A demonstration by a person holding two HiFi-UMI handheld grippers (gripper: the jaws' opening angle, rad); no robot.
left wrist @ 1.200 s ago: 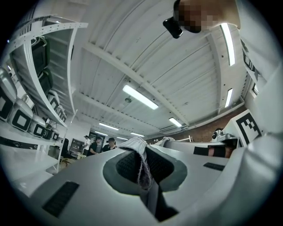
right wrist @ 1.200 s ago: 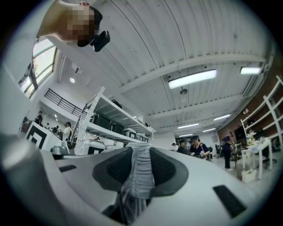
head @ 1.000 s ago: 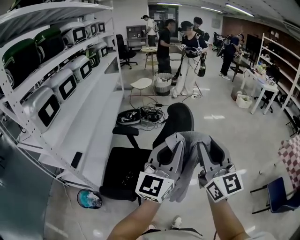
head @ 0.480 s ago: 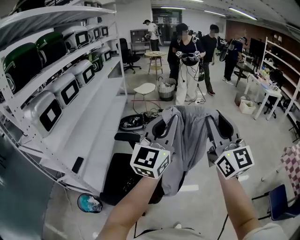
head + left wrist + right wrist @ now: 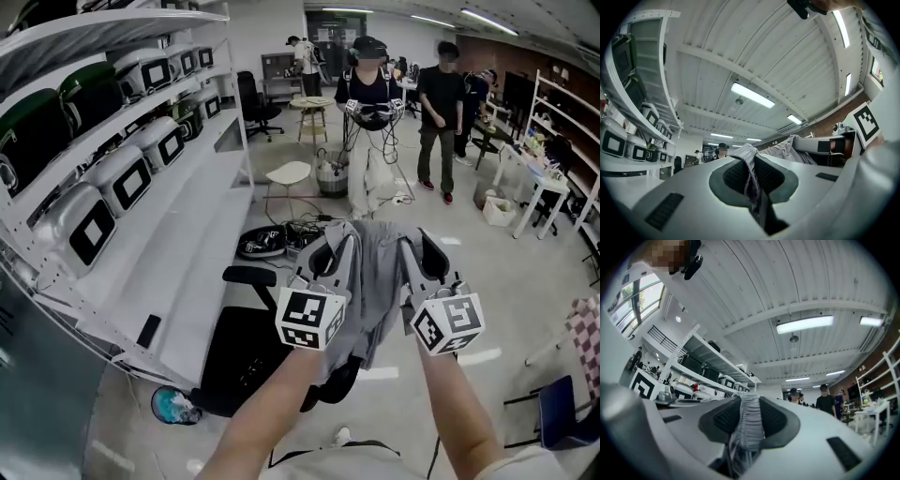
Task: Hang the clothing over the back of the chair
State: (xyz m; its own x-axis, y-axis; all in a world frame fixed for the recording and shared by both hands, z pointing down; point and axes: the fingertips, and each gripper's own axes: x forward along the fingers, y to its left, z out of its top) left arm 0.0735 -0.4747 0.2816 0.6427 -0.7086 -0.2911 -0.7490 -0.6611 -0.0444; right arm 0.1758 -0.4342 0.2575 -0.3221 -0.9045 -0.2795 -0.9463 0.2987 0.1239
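A grey piece of clothing (image 5: 377, 281) hangs between both grippers at the middle of the head view. My left gripper (image 5: 349, 246) is shut on its left edge, and a fold of the cloth (image 5: 751, 168) is pinched between the jaws. My right gripper (image 5: 405, 246) is shut on the ribbed waistband (image 5: 749, 425) at the right edge. The black office chair (image 5: 253, 352) stands below and to the left of the grippers; the garment hides most of its backrest.
White shelving (image 5: 178, 225) with grey and green cases runs along the left. A blue round object (image 5: 175, 403) lies on the floor by the chair's base. A cable pile (image 5: 272, 239) and a white stool (image 5: 286, 175) lie beyond. Several people (image 5: 370, 112) stand farther back.
Both grippers moved forward and up with the clothing, which now hangs in front of the chair's backrest and hides it. The people behind have shifted about.
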